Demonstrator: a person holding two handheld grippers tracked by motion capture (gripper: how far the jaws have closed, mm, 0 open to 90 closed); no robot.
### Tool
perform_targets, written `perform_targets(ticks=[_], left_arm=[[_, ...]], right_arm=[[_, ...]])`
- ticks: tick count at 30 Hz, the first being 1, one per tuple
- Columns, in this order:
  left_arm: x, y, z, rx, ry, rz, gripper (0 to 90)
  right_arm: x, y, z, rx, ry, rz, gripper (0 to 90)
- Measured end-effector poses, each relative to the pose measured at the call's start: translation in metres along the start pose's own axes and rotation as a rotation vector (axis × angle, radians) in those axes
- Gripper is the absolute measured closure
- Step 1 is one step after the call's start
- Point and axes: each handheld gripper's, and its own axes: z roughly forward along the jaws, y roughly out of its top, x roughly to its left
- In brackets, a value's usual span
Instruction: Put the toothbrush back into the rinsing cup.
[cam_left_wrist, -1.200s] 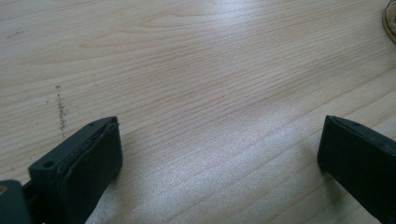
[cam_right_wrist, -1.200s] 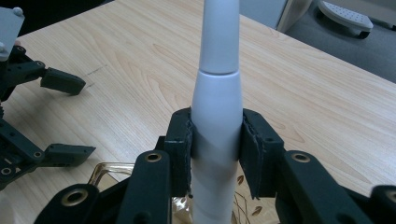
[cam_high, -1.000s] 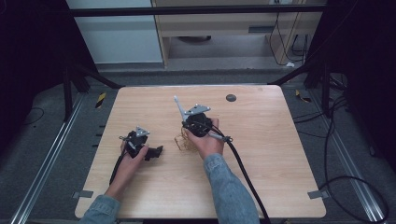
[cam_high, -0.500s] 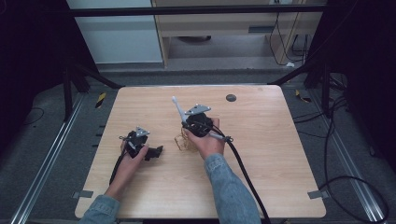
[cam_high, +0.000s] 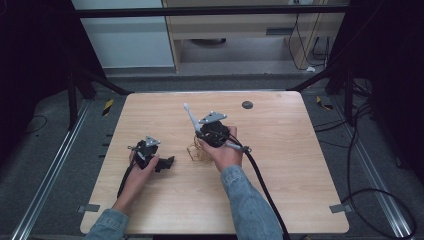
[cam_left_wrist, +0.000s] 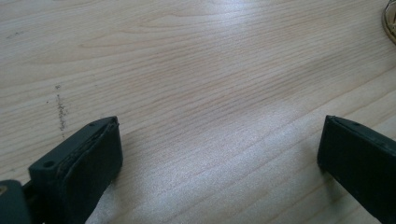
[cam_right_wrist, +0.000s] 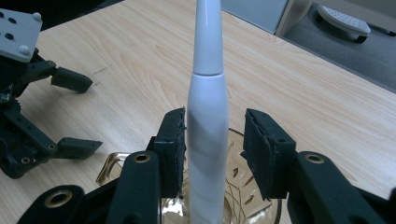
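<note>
One white plastic electric toothbrush (cam_right_wrist: 207, 140) stands inside the amber glass cup (cam_right_wrist: 254, 196); right hand-held gripper (cam_right_wrist: 212, 140) spread, releasing; left hand-held gripper (cam_left_wrist: 219, 154) wide apart.

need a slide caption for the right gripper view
White electric toothbrush standing in a glass mug between the right gripper's parted jaws, the left gripper resting beyond on the wooden table.

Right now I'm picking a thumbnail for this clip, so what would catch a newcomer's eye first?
First the white electric toothbrush, standing up out of a clear glass mug between the jaws of the right hand-held gripper near the middle of the wooden table. The right jaw stands apart from it. Next, the left hand-held gripper rests open on bare wood nearer the table's left edge.
</note>
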Motion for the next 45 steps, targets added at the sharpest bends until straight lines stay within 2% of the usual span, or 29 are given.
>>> perform_targets(ticks=[23, 32, 35, 40, 43, 44, 45], left_arm=[[0.0, 0.0, 0.0, 0.0, 0.0, 0.0, 0.0], [0.0, 0.0, 0.0, 0.0, 0.0, 0.0, 0.0], [0.0, 0.0, 0.0, 0.0, 0.0, 0.0, 0.0], [0.0, 0.0, 0.0, -0.002, 0.0, -0.003, 0.0], [0.0, 0.0, 0.0, -0.002, 0.0, -0.002, 0.0], [0.0, 0.0, 0.0, -0.001, 0.0, -0.001, 0.0], [0.0, 0.0, 0.0, -0.001, 0.0, -0.001, 0.0]], right_arm=[[-0.006, -0.001, -0.02, 0.016, 0.001, -0.022, 57.5], [-0.01, 0.0, -0.025, 0.013, -0.007, -0.018, 53.6], [-0.01, 0.001, -0.026, 0.012, -0.011, -0.014, 49.9], [-0.013, 0.002, -0.025, 0.018, -0.023, 0.009, 35.0], [-0.013, 0.002, -0.024, 0.017, -0.026, 0.009, 30.1], [-0.014, 0.002, -0.024, 0.011, -0.031, 0.012, 25.1], [-0.014, 0.002, -0.024, 0.008, -0.031, 0.013, 23.8]])
